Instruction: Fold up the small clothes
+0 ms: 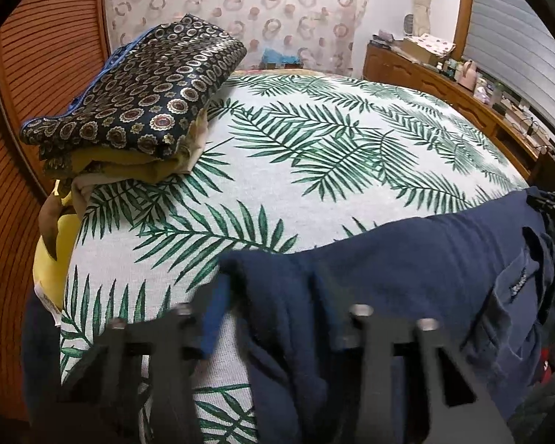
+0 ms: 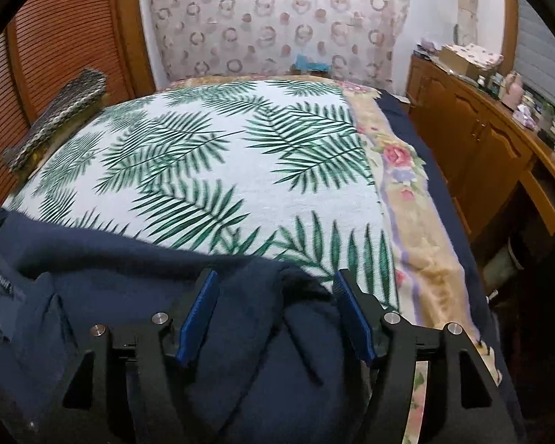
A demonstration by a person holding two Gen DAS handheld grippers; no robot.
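Navy knit, one garment (image 2: 137, 277), lies bunched at the near edge of the bed's palm-leaf cover (image 2: 218, 155), probably so it can be drawn flat for folding. The right tongs (image 2: 273, 314) stand spread, blue pads astride a ridge of it without pinching. The left tongs (image 1: 270, 318) straddle another fold, blurred; grip uncertain. One stack of folded clothes (image 1: 137, 103) waits at the far left corner, out of the way.

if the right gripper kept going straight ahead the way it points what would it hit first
Most likely the navy garment: its bunched edge already sits between the open right gripper. Beyond that lies only the palm-leaf bedspread. Depth is hard to judge through the fisheye.
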